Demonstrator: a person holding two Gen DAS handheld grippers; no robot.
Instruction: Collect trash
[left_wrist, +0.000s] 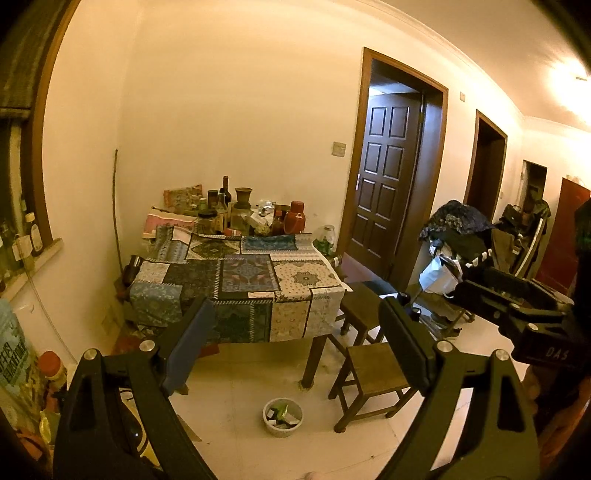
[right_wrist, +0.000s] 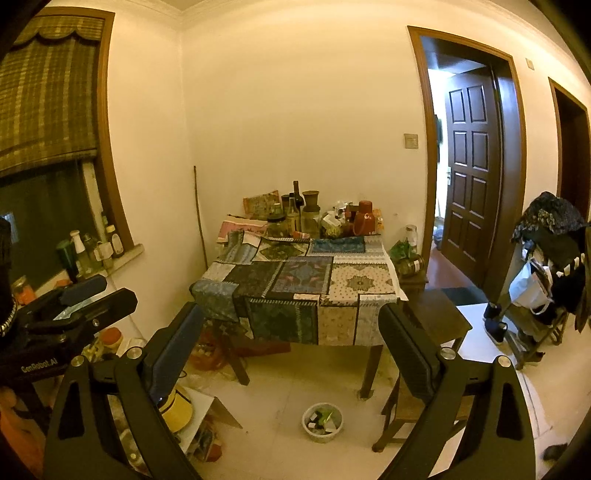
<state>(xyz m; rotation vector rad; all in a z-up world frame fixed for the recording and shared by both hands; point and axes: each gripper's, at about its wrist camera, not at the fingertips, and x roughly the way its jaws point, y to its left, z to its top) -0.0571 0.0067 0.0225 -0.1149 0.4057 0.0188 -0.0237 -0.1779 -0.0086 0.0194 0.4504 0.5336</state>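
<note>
Both tongs are released, their jaws spread wide with nothing between them. The left tongs (left_wrist: 299, 339) point slightly downward toward the room, and the right tongs (right_wrist: 291, 347) do the same beside them; each also shows at the edge of the other's view.

On the pale tiled floor (left_wrist: 258, 387) stands a small white bin (left_wrist: 283, 417), round and low, just in front of the surface's near right leg. The trash (right_wrist: 322, 419) lies inside it: dark scraps, pale paper bits and one bright green piece. The bin sits well apart from both tongs, lower down in each view.

The surface (right_wrist: 295, 280) is draped in a patchwork cloth of blue, black and beige panels. Its near part is bare cloth; along the far edge by the wall crowd bottles, jars, a brown pot and a red flask (left_wrist: 294, 218). Two dark wooden stools (left_wrist: 373, 380) stand to the right of the surface. Behind them a brown panelled door (right_wrist: 469, 206) hangs ajar, and a rack heaped with clothes (left_wrist: 458, 229) stands further right
</note>
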